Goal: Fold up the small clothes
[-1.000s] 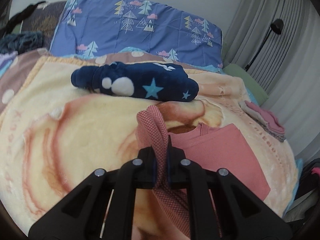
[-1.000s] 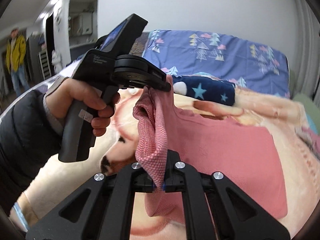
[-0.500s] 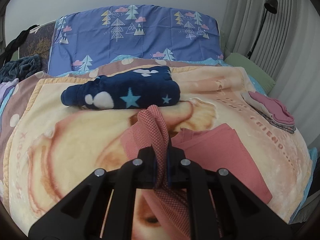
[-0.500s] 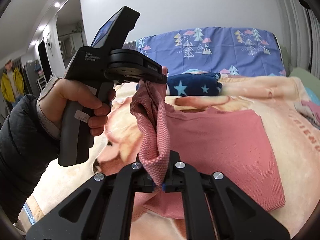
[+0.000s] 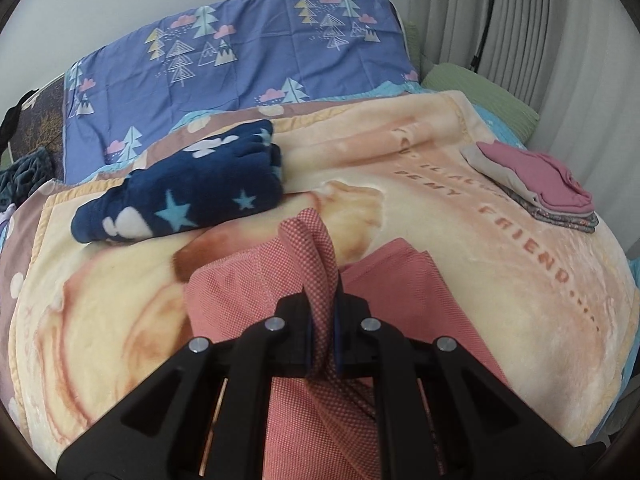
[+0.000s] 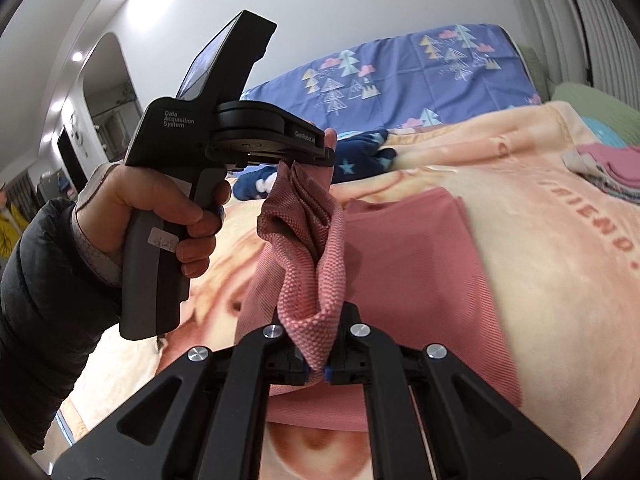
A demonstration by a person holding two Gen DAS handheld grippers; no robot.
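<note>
Both grippers are clamped on the pink top (image 5: 280, 296) rn: left gripper (image 5: 322, 320) fingers pinch a bunched edge, right gripper (image 6: 316, 364) fingers pinch another, w/ most of the garment lying on the peach blanket (image 5: 460, 208) just in front of the navy star fleece (image 5: 188, 196). Imo the risk is the thin pinches slipping, or uneven pull btwn the hands, leaving the fold crooked. It could also drag the blanket toward the folded stack (image 5: 536, 180), well to the fleece's right.

Pink garment (image 5: 320, 420) lower part hidden behind left gripper (image 5: 322, 340); yellow-clad figure (image 6: 7, 224) cut off.
</note>
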